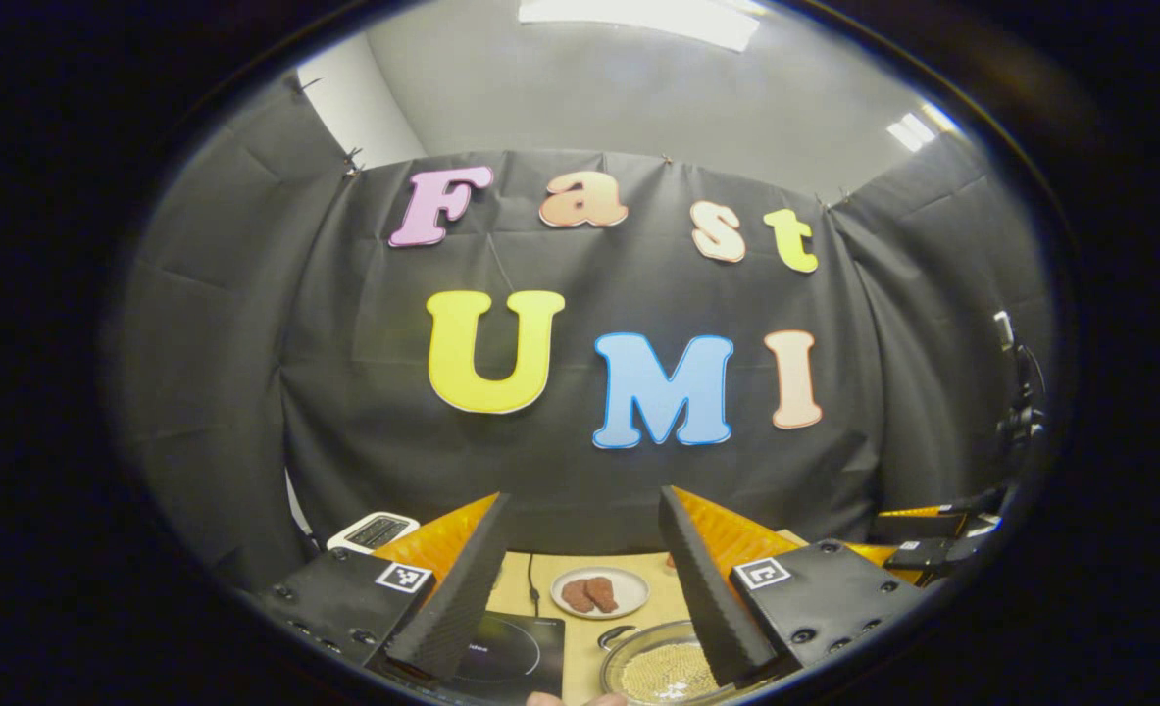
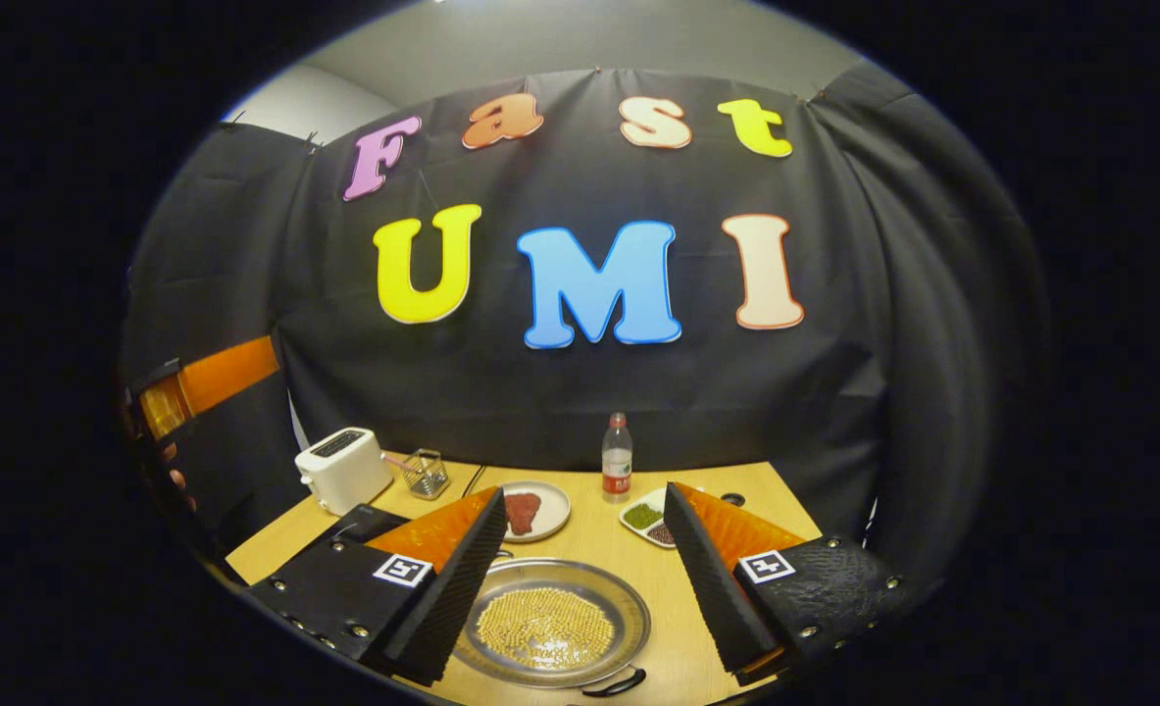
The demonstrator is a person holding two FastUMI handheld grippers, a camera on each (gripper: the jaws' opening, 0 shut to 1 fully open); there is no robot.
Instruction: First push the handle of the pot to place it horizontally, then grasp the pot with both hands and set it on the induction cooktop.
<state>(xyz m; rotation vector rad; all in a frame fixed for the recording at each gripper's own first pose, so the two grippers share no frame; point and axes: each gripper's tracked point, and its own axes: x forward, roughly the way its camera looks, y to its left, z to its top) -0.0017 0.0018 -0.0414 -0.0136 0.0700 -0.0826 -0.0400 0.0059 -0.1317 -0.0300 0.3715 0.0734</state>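
Both pairs of fingers stand spread wide, gripping nothing. The right gripper point(image 2: 580, 579) frames the pot point(image 2: 552, 622) at lower centre of its view — shallow, metal, grain-filled, its dark handle point(image 2: 615, 683) at the bottom edge. Under the left gripper point(image 1: 580, 588), the induction cooktop point(image 1: 511, 655) lies left of the pot on the table point(image 1: 580, 628).

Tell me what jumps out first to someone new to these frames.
The shallow metal pot, full of small pale beans, sits front and centre on the wooden table, framed between the open right gripper. Behind it stand a plate of reddish meat, a bottle and a white toaster. The black induction cooktop lies left of the pot, below the open left gripper.
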